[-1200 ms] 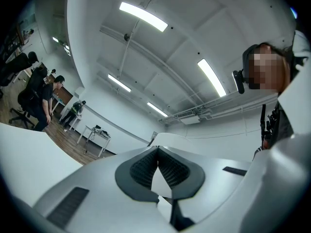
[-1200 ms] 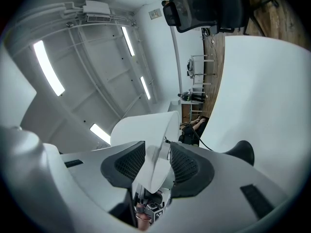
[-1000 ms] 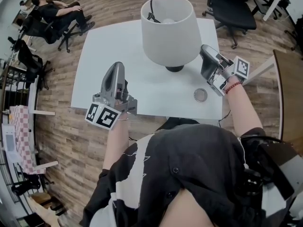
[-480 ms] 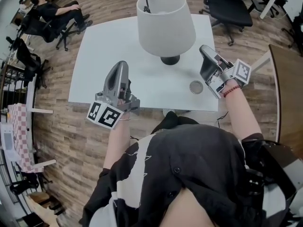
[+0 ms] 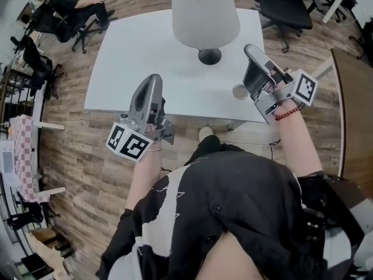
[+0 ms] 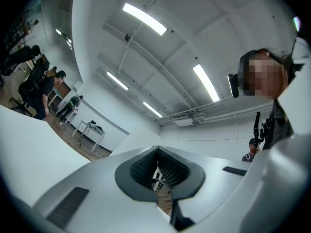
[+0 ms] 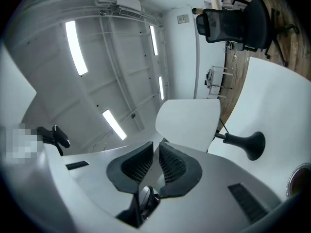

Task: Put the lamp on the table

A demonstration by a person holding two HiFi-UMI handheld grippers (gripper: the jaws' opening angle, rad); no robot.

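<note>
The lamp stands upright on the white table point(image 5: 128, 51), with its white shade point(image 5: 204, 13) over a black foot point(image 5: 210, 56). Neither gripper touches it. My left gripper point(image 5: 153, 79) hovers at the table's near edge, left of the lamp, shut and empty. My right gripper point(image 5: 250, 50) is right of the foot; its jaws have just been closing, nothing lies between them, and a thin gap remains. The right gripper view shows the shade point(image 7: 189, 123) and foot point(image 7: 248, 144) just past the right gripper point(image 7: 158, 144). In the left gripper view, the left gripper point(image 6: 158, 149) points up at the ceiling.
A small round metal piece point(image 5: 239, 91) lies on the table beside the right gripper, also seen as the metal piece point(image 7: 296, 181). Black office chairs point(image 5: 285, 10) stand behind the table. A person point(image 5: 70, 4) sits at the far left. A wooden tabletop point(image 5: 355, 98) is at the right.
Both grippers have drawn back from the lamp toward the table's near edge. The right gripper's jaws have narrowed from wide apart to almost together. The lamp stays standing on the table.
</note>
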